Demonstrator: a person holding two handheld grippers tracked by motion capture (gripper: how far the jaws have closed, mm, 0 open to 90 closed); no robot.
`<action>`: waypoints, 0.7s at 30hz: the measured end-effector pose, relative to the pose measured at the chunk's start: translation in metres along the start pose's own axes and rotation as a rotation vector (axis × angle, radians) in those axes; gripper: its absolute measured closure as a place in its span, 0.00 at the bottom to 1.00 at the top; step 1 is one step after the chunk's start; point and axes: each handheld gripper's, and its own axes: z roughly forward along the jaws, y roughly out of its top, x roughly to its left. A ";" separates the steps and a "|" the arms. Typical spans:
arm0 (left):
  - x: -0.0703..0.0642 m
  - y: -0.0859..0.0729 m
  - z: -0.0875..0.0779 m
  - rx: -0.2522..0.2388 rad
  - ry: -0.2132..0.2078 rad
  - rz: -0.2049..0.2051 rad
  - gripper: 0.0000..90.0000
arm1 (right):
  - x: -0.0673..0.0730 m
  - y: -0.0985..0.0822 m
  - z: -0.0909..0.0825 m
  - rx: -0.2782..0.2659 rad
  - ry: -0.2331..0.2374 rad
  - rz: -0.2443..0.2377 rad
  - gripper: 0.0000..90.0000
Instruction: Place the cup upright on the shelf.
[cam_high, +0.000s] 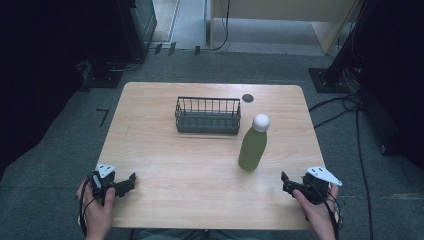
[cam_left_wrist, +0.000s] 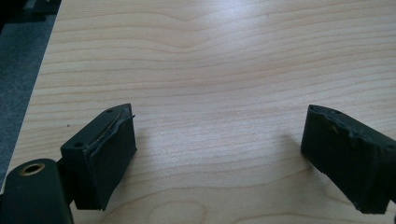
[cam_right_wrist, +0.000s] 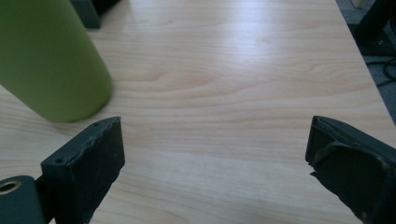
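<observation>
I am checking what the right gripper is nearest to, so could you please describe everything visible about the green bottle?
The green bottle is a slim cylinder with a matte olive-green body and a rounded white cap. It stands upright, capped, on the wooden table, just right of the black wire basket and apart from it. Nothing touches it but the tabletop. The right gripper sits nearby with open jaws, clear of it; in the right gripper view the bottle's base shows ahead.
</observation>
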 end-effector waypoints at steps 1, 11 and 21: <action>0.000 0.000 0.000 0.000 0.000 0.000 0.12 | 0.006 0.003 0.000 -0.007 0.010 -0.010 0.05; 0.000 0.000 0.000 0.000 0.000 0.000 0.12 | 0.030 0.010 0.002 -0.009 0.066 -0.054 0.06; 0.000 0.000 0.000 0.000 0.000 0.001 0.12 | 0.052 0.016 0.002 -0.023 0.119 -0.093 0.07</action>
